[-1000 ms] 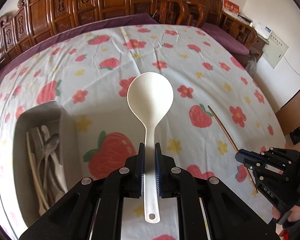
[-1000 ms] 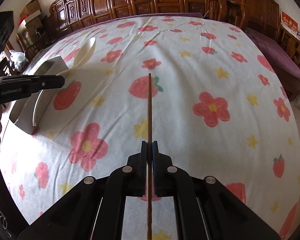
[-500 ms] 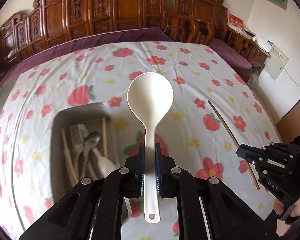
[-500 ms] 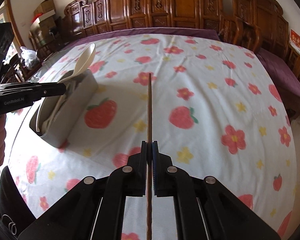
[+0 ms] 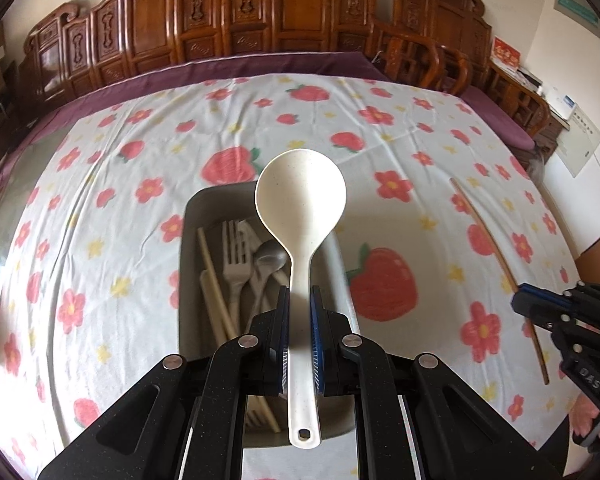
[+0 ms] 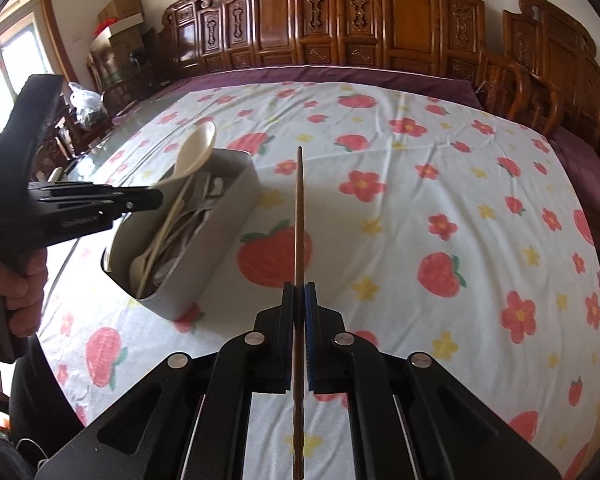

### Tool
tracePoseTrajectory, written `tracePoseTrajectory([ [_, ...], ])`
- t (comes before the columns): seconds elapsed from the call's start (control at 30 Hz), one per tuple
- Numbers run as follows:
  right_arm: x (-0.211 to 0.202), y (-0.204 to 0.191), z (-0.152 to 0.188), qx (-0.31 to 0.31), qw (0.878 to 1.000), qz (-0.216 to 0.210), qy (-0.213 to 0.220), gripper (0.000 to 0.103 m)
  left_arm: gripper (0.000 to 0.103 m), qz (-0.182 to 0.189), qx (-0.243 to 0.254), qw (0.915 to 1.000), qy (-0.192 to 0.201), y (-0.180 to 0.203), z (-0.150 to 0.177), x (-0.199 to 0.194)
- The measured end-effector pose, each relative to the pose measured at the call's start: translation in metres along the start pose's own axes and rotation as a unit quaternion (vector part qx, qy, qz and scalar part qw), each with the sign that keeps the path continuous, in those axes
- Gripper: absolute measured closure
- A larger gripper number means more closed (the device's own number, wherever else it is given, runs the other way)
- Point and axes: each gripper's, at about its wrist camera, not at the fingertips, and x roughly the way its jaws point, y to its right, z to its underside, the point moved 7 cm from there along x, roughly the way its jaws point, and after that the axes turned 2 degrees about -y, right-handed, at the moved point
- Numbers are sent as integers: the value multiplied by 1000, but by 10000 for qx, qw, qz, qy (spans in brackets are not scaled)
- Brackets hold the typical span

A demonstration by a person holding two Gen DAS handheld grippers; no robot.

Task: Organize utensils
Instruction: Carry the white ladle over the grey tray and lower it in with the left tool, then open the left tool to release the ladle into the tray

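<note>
I am holding my left gripper [image 5: 299,312] clamped on the handle of the cream plastic rice ladle [image 5: 301,200], its bowl hanging above the grey oblong utensil tray [image 5: 190,248] already holding pale forks and spoons [image 5: 256,268]. To the right, my right gripper [image 6: 299,308] is pinching the thin brown wooden chopstick [image 6: 299,208] above the strawberry-print tablecloth [image 6: 440,208]
</note>
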Motion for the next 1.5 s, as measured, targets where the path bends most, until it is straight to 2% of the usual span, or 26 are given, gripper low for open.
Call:
tracePoseTrajectory([
  [0.3,4,-20,-8,-137,9998,-119,-22,97,94,-104,-172,9996,-176,-23,8,22],
  [0.93,19,-47,-22,-238,9991,-344,-87,97,93,-132,-351,9987,-337,-44,9,51],
  [1.1,23,-56,-28,-301,9987,-390,-94,97,87,-131,-384,9989,-214,-48,6,41],
  [1.5,36,-76,-33,-294,9977,-586,-151,97,86,-208,-470,9986,93,-71,14,0],
])
